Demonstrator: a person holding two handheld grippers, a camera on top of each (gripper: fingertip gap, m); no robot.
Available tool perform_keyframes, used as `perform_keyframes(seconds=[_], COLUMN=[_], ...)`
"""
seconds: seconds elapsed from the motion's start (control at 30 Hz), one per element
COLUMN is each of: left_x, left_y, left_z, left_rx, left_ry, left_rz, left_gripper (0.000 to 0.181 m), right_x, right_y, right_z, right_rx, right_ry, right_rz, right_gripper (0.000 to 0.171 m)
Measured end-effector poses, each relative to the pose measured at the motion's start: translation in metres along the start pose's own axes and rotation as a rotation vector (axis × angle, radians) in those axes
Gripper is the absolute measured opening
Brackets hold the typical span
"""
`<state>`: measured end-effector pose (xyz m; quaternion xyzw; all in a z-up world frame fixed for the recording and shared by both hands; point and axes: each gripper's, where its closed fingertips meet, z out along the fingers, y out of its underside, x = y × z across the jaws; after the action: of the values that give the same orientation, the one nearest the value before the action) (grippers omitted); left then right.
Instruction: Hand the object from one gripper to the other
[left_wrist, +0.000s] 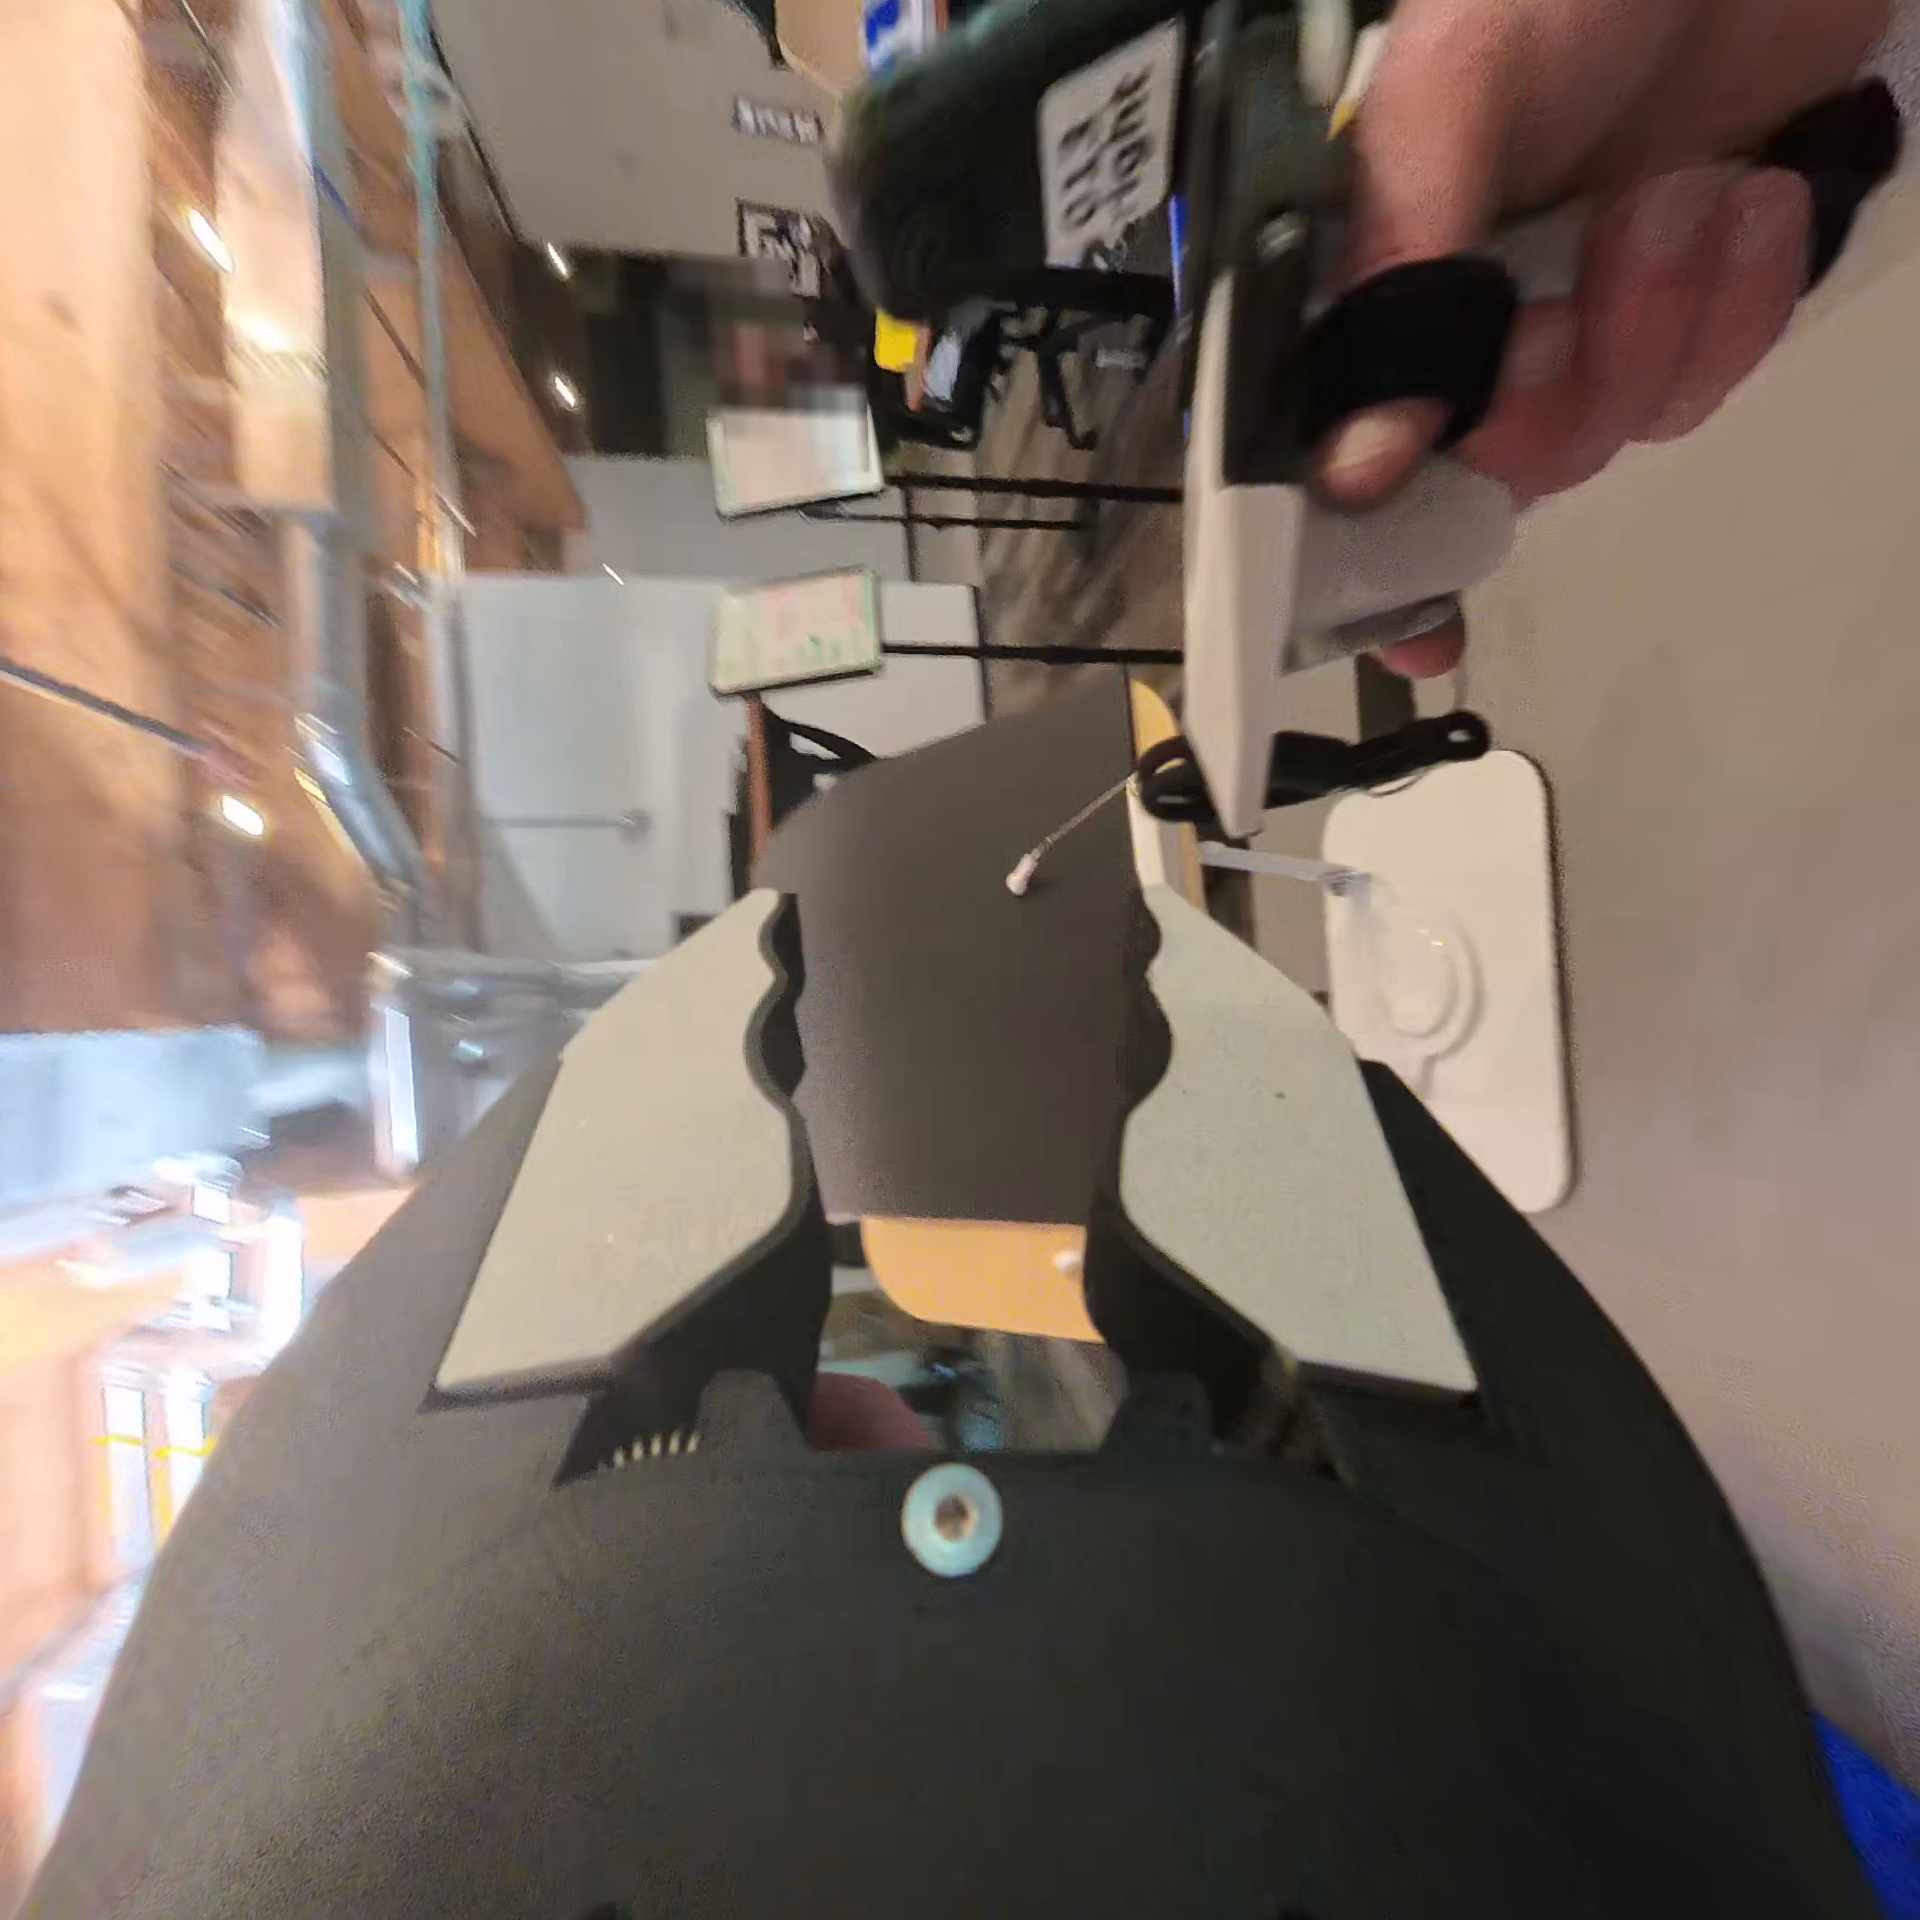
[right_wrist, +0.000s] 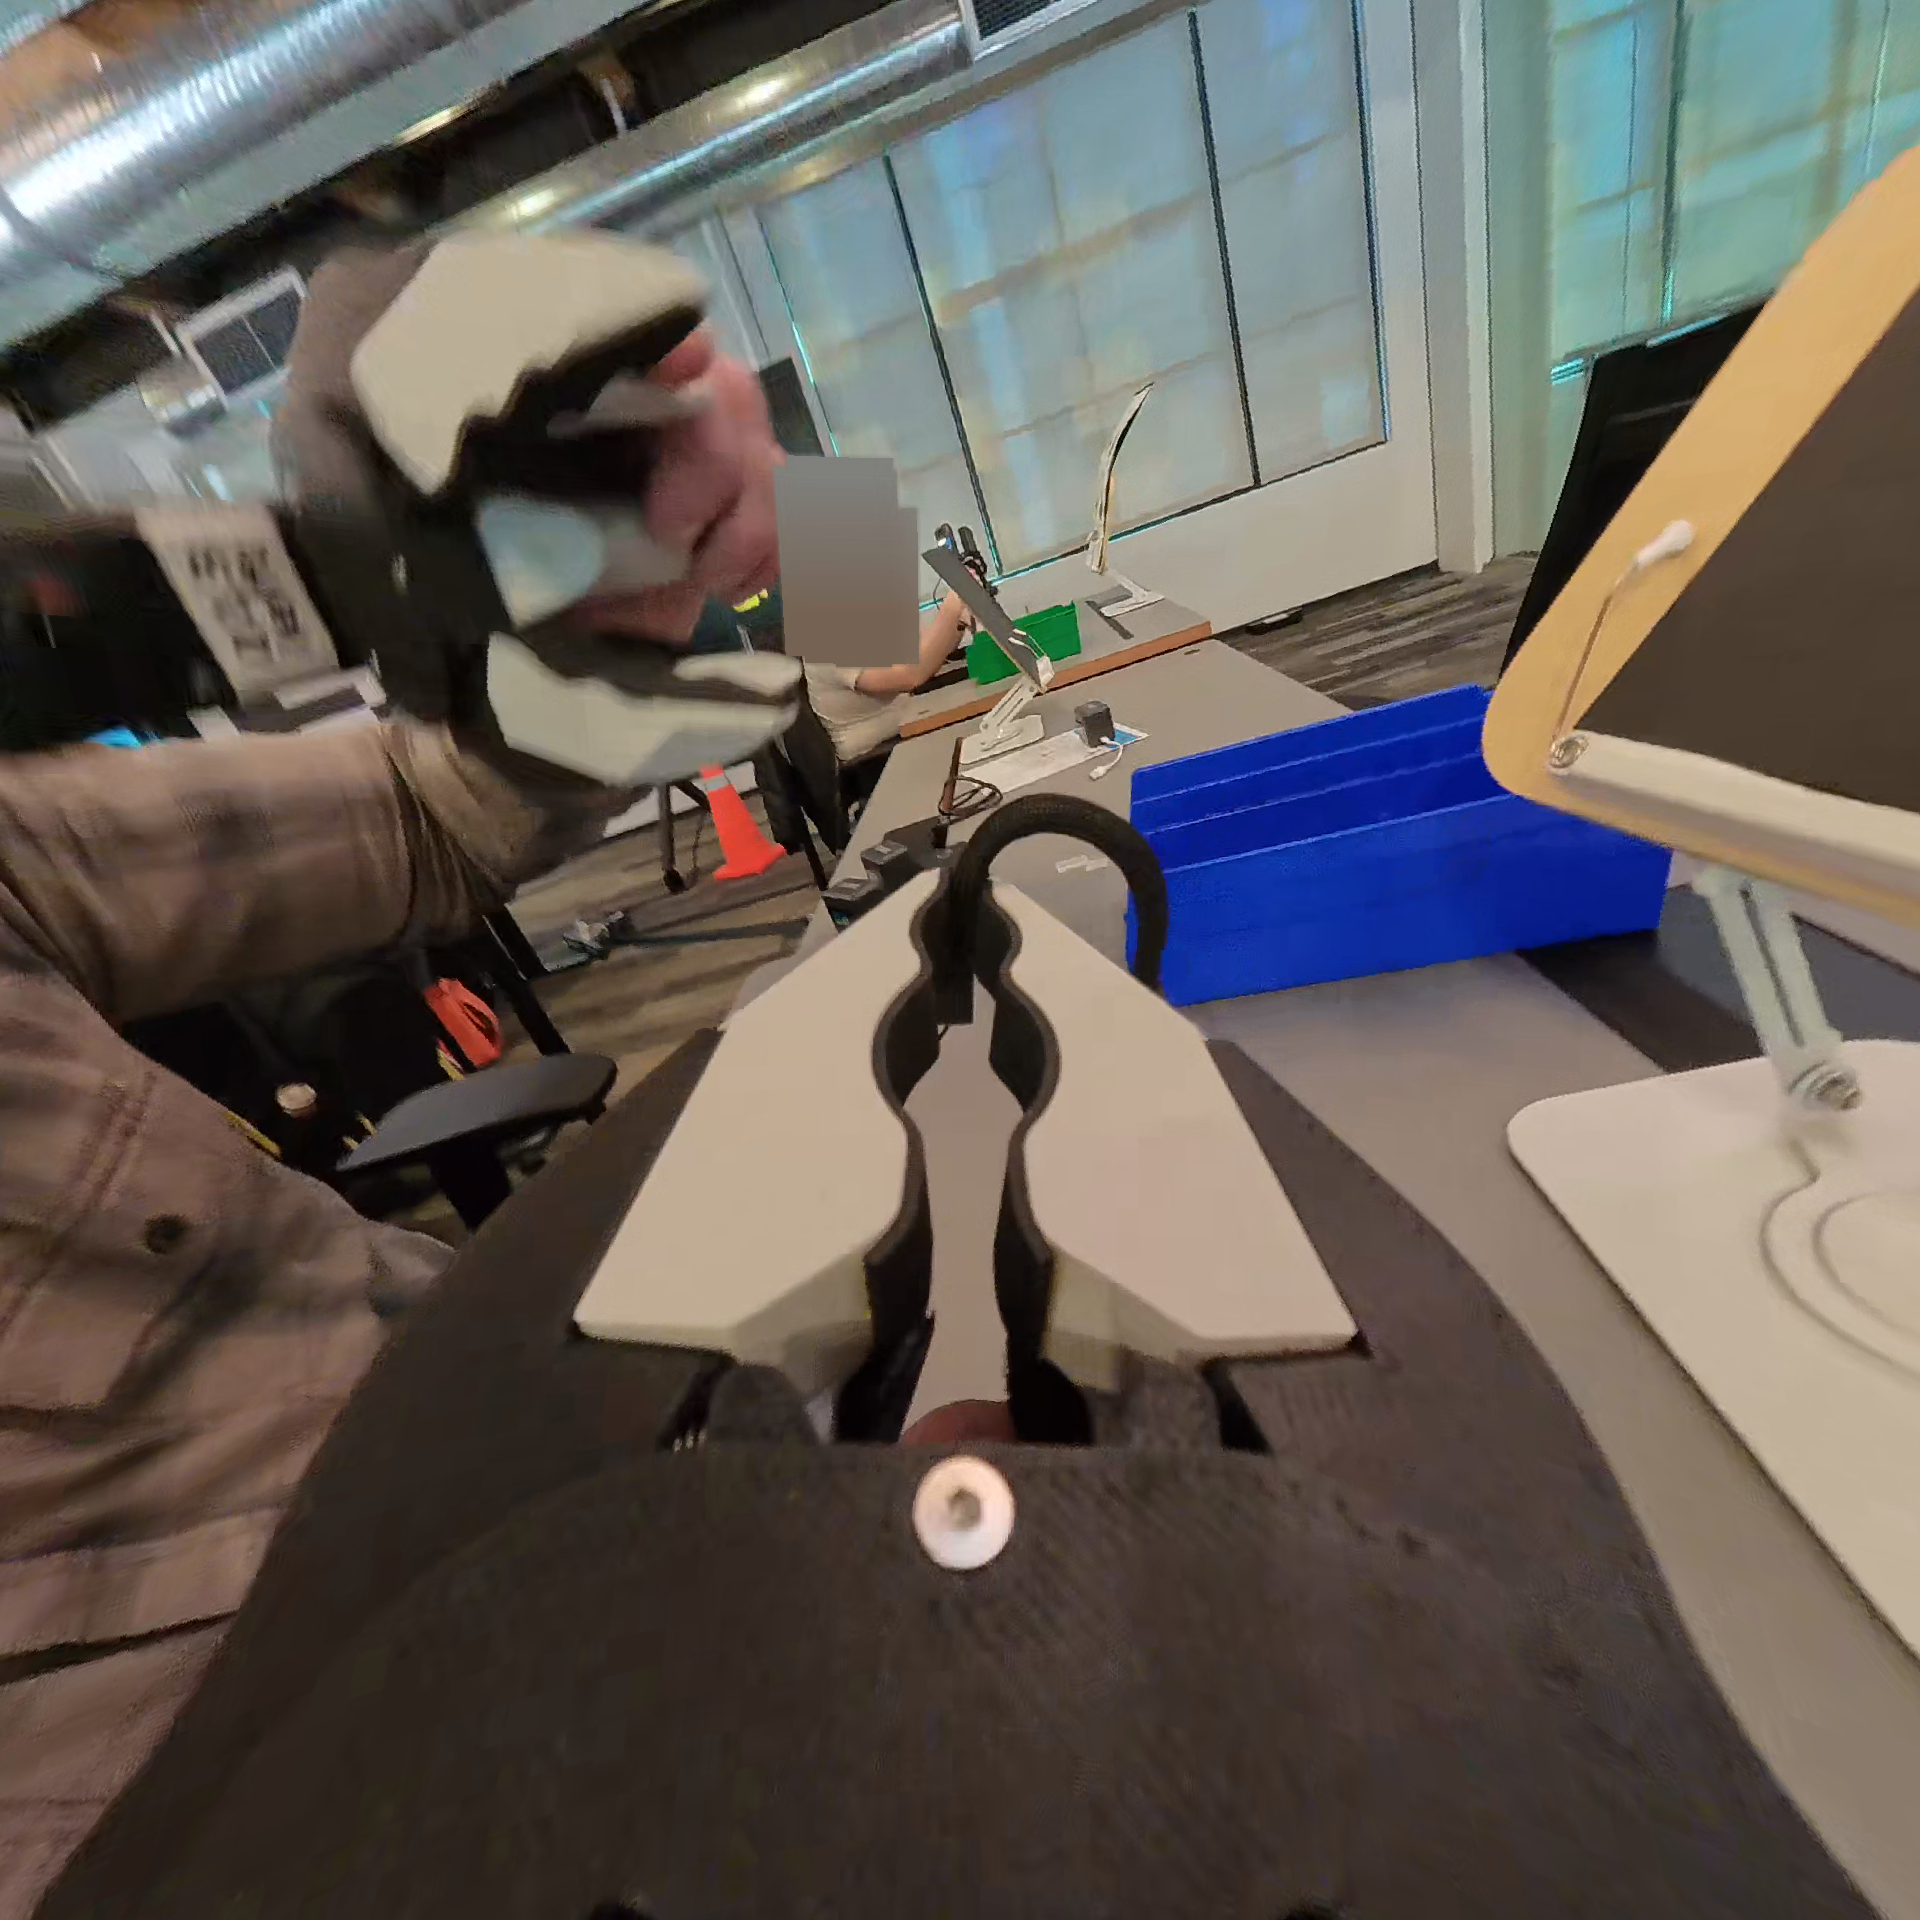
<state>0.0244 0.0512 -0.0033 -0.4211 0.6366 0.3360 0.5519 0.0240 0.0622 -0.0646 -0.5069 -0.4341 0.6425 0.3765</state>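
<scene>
Grey table runs toward tall windows, with a blue bin on it ahead and a white stand base near its right edge. Right gripper pinches a looped black cord at its fingertips, above the table. Left gripper stands spread wide and empty, well apart from the cord

Blue bin beside white stand.

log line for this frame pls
left gripper: open, empty | right gripper: shut on black cord | grippers: apart | handover: cord in right only | nearby: blue bin, white stand
</scene>
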Motion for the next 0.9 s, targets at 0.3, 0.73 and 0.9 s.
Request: perform_keyframes(seconds=[0.3,0.73,0.9], left_x=[0.070,0.078,0.067], left_y=[-0.028,-0.033,-0.035], left_z=[0.007,0.023,0.015], left_rx=[0.076,0.077,0.092], left_ry=[-0.094,-0.046,-0.068], left_rz=[0.272,0.191,0.142], left_gripper=[0.046,0.000,0.000], right_x=[-0.003,-0.001,0.002], right_y=[0.000,0.004,0.001], right_z=[0.006,0.008,0.006], right_rx=[0.032,0.017,0.031], right_ry=[-0.009,0.017,0.028], right_rz=[0.093,0.068,0.065], right_gripper=[0.000,0.000,0.000])
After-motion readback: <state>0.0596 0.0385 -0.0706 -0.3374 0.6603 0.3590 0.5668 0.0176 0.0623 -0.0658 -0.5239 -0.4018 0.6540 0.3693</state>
